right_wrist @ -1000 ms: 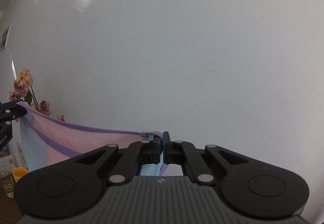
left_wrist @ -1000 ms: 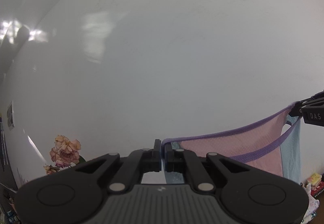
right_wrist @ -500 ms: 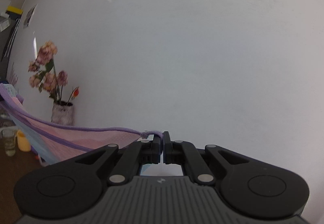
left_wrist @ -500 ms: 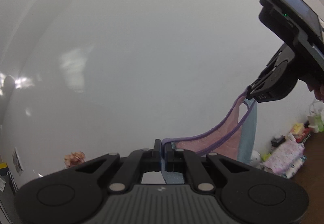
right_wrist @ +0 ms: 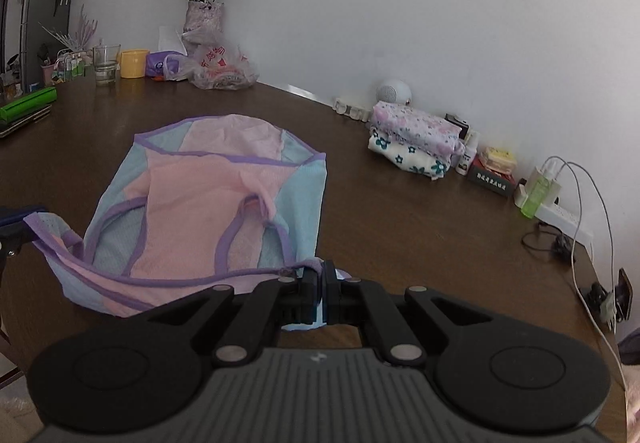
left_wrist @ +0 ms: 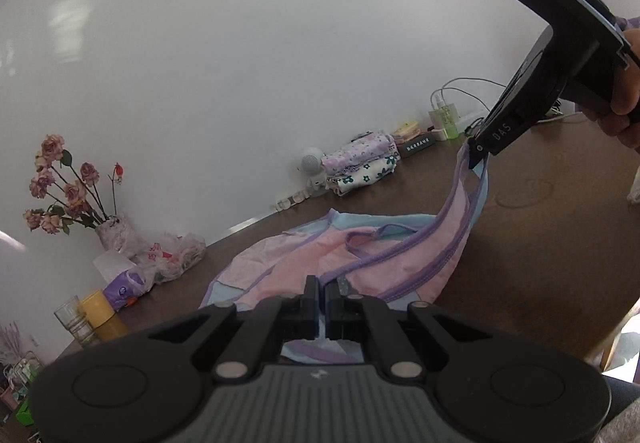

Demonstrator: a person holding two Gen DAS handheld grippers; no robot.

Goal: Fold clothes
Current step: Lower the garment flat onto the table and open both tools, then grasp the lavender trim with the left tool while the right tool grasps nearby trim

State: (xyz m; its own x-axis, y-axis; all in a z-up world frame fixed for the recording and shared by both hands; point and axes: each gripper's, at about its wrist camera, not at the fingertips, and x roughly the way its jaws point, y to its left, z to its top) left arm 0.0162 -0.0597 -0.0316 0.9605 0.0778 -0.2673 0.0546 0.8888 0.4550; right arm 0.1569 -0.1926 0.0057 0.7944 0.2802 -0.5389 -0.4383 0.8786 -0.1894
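Seen from the left wrist, the left gripper (left_wrist: 321,303) has its jaws pinched together on the purple-trimmed edge of a pink and light-blue mesh garment (left_wrist: 304,259). Most of that garment lies spread on the dark brown wooden table (left_wrist: 520,243), while one strap rises to the right, up to the right gripper (left_wrist: 476,159), which a hand (left_wrist: 624,111) holds above the tabletop, its tips clamped on the strap's end. Along the white wall sit a vase of dried roses (left_wrist: 112,235), a yellow cup (left_wrist: 100,313), a drinking glass (left_wrist: 74,323), a crinkled plastic bag (left_wrist: 172,255) and a stack of folded floral clothes (left_wrist: 362,167).

From the right wrist, the right gripper (right_wrist: 322,293) is likewise closed tight, with the garment's (right_wrist: 216,195) purple hem and a bit of blue fabric caught between its pads. The body of the garment lies flat on the table (right_wrist: 400,227) ahead, and the hem runs taut leftwards, off the surface, to the left gripper (right_wrist: 10,231) at the picture's edge. The folded floral stack (right_wrist: 416,143) sits near the wall, beside a small round white speaker (right_wrist: 392,93). Farther right is a white power strip (right_wrist: 564,217) with cables.
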